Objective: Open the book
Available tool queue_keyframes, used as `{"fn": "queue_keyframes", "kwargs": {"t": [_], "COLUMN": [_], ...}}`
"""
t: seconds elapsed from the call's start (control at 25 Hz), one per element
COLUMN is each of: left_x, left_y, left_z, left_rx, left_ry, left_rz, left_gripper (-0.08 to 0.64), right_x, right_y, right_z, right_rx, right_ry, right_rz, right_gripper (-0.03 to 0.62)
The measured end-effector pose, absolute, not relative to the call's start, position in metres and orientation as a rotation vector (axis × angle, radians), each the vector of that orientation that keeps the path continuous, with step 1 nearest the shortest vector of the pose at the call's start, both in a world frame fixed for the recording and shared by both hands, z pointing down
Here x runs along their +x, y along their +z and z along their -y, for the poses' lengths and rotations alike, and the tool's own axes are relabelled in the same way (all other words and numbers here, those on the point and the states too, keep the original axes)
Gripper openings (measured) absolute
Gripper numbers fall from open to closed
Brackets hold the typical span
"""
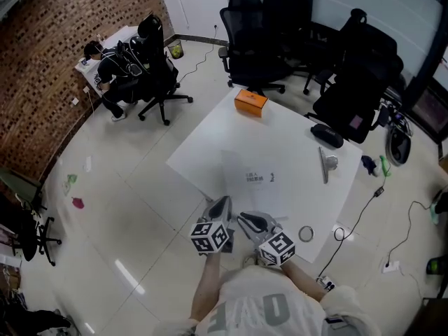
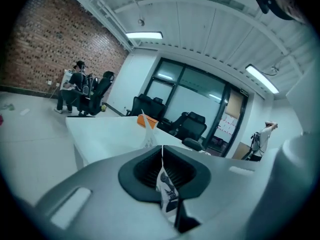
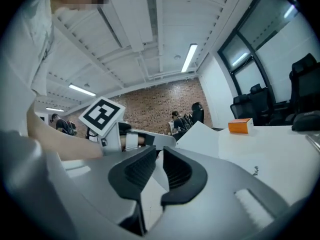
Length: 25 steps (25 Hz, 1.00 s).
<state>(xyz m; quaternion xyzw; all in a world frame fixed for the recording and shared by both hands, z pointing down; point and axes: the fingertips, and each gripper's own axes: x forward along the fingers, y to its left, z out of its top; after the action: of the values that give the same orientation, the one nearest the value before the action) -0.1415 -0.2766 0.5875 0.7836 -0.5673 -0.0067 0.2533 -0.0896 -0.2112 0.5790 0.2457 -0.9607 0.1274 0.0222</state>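
A white book (image 1: 260, 182) with a little dark print lies flat on the white table (image 1: 210, 145), near its front edge. My left gripper (image 1: 220, 204) is at the book's near left corner. In the left gripper view it (image 2: 163, 159) is shut on a thin printed page edge (image 2: 166, 186) that stands up between the pads. Close on its right, my right gripper (image 1: 246, 220) points at the same corner. In the right gripper view its jaws (image 3: 159, 166) stand slightly apart, with a raised white page (image 3: 200, 135) beyond them and white paper showing through the gap.
An orange box (image 1: 250, 102) sits at the table's far corner. A black case (image 1: 327, 135), a metal tool (image 1: 325, 164) and a tape ring (image 1: 306, 234) lie on the right side. Black office chairs (image 1: 255, 44) crowd the far side. A person sits at a desk (image 1: 110, 68) far left.
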Motion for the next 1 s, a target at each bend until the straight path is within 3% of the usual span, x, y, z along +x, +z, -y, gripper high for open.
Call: {"fn": "queue_keyframes", "kwargs": {"t": [0.04, 0.16, 0.4, 1.0], "left_x": [-0.153, -0.188, -0.233, -0.268], "left_y": [0.587, 0.584, 0.609, 0.685], "left_z": [0.277, 0.276, 0.275, 0.265], "left_rx": [2.104, 2.058, 1.984, 1.857], "left_ry": [-0.034, -0.045, 0.081, 0.31], "left_rz": [1.576, 1.674, 1.8, 1.917], "left_gripper": [0.028, 0.026, 0.028, 0.029], "right_x": [-0.09, -0.078, -0.025, 0.017], "right_y": [0.576, 0.589, 0.657, 0.717], "right_z": [0.21, 0.227, 0.264, 0.26], "right_rx": [0.761, 0.921, 1.251, 1.307], "right_ry": [0.411, 0.457, 0.582, 0.789], "right_rz": [3.003, 2.917, 2.481, 2.154], "right_gripper": [0.032, 0.003, 0.003, 0.003]}}
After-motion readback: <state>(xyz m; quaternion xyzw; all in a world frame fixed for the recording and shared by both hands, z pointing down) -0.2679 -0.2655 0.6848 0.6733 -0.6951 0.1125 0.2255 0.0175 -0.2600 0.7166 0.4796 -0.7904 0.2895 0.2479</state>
